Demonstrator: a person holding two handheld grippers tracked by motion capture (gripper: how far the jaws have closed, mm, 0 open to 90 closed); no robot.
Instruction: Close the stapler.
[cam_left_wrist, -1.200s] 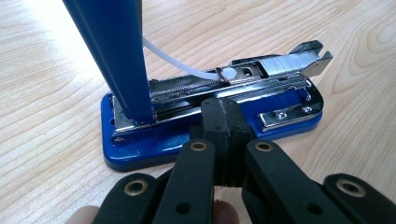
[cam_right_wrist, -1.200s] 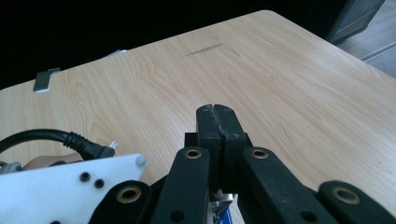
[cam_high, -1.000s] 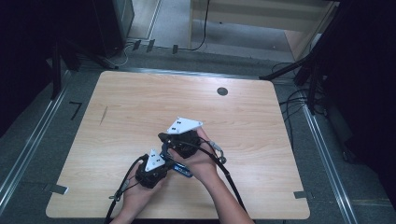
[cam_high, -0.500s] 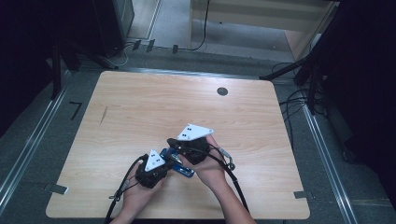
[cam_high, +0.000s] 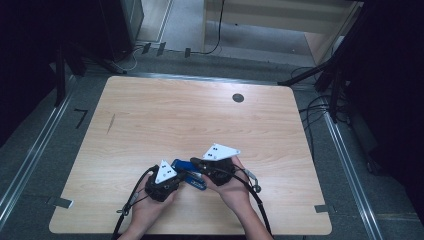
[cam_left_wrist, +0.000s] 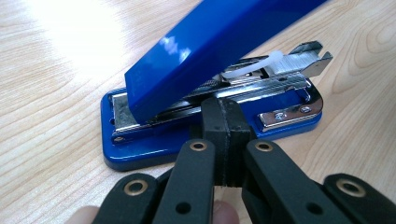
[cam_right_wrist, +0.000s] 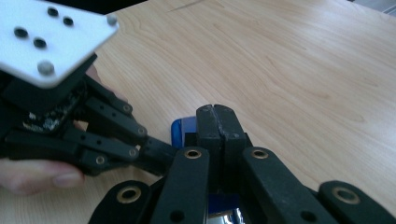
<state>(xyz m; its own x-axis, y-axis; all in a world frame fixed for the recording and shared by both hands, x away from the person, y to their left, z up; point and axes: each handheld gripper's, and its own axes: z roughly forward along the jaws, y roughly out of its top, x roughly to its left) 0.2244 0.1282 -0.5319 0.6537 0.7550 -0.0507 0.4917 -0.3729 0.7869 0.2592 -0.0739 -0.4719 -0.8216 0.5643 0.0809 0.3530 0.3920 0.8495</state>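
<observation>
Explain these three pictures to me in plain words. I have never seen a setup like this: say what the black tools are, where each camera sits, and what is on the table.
A person sits at a wooden table and holds a hand tool in each hand: black two-jaw grippers, each topped by a pale three-cornered plate. The high view looks down from above; the left gripper and right gripper meet near the table's front edge. The other two pictures come from small cameras riding on each gripper, looking along its jaws. Both pairs of jaws are shut with nothing between them. Between the grippers lies a blue stapler, its top arm swung up, metal staple channel exposed. The left gripper's tip sits against its side.
</observation>
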